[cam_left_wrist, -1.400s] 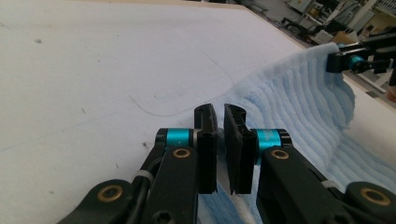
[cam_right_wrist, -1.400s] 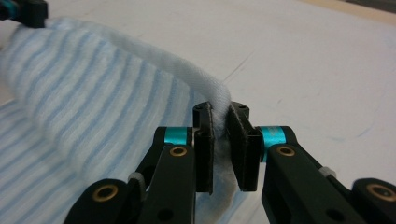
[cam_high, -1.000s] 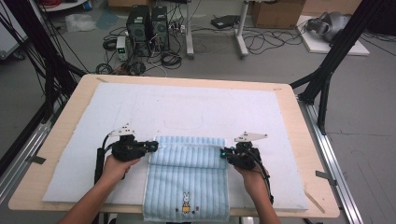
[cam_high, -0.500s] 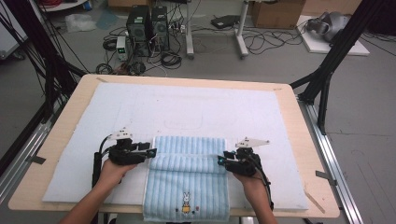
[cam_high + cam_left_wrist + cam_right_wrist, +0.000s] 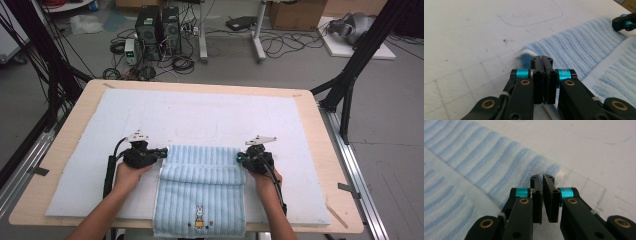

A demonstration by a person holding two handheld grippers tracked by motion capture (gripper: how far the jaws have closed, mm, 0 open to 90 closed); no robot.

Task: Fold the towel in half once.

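Blue striped towel [image 5: 200, 192]: near table edge, far end folded over. Your left gripper [image 5: 161, 151], jaws together, level at the towel's left fold corner. Your right gripper [image 5: 241, 157], jaws nearly together, at its right corner; nothing gripped.

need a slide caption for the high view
Two handheld grippers, left gripper and right gripper, shut at either side of a folded blue striped towel on a white padded table mat.
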